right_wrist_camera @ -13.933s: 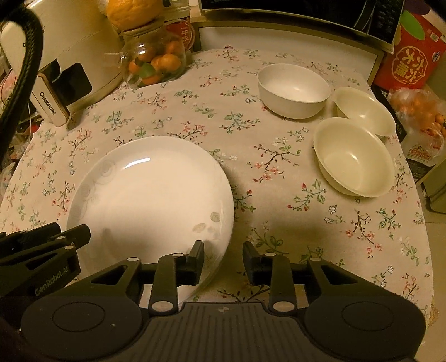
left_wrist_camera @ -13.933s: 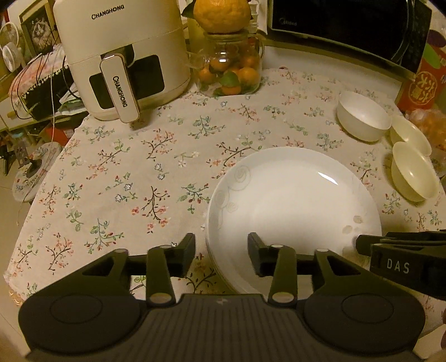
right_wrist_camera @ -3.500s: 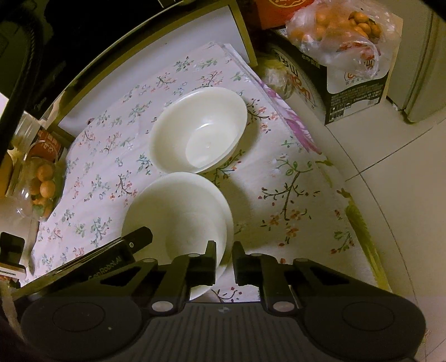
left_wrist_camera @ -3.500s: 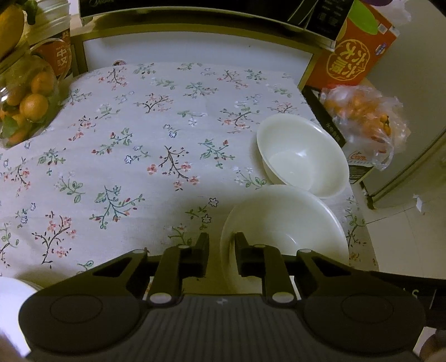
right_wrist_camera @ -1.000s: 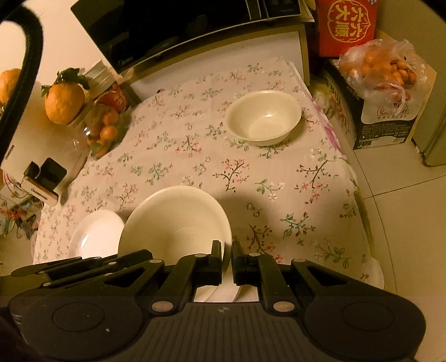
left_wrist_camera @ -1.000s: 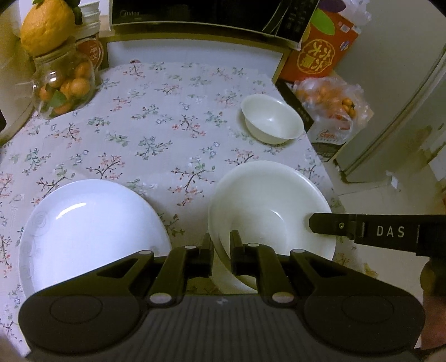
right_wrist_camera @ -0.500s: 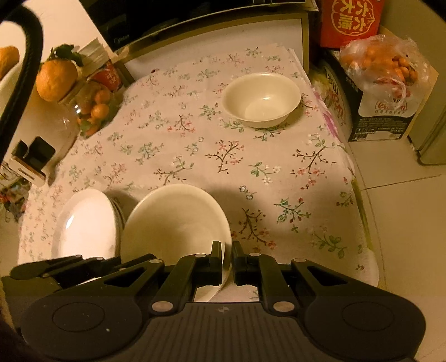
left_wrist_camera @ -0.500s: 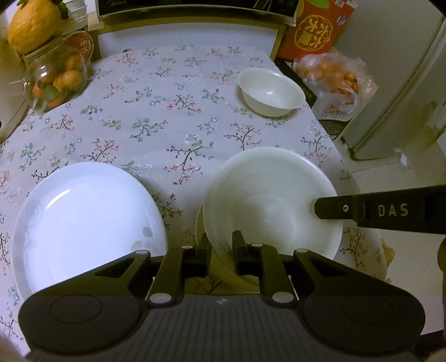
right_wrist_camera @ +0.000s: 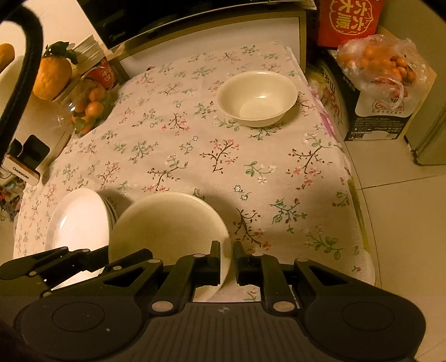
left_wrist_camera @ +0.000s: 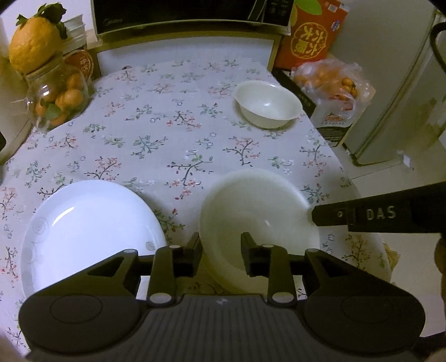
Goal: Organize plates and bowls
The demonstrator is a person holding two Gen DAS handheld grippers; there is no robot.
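A large cream bowl [left_wrist_camera: 259, 211] sits at the near right of the floral table, also seen in the right wrist view [right_wrist_camera: 167, 222]. My left gripper [left_wrist_camera: 220, 252] is open, its fingers straddling the bowl's near-left rim. My right gripper [right_wrist_camera: 226, 260] is shut on the bowl's right rim. A stack of white plates [left_wrist_camera: 86, 225] lies left of the bowl and shows in the right wrist view [right_wrist_camera: 78, 222]. A smaller cream bowl [left_wrist_camera: 268, 103] stands at the far right, also in the right wrist view [right_wrist_camera: 257, 98].
A glass jar of oranges [left_wrist_camera: 57, 97] with a large citrus on top stands at the back left beside an air fryer [right_wrist_camera: 25, 156]. A microwave [left_wrist_camera: 178, 14] is behind. A red box [left_wrist_camera: 315, 36] and a bag of oranges [left_wrist_camera: 331, 83] sit off the table's right edge.
My left gripper has opened from the big bowl's rim. The bowl has come down onto the table beside the plates. My right gripper still grips its rim.
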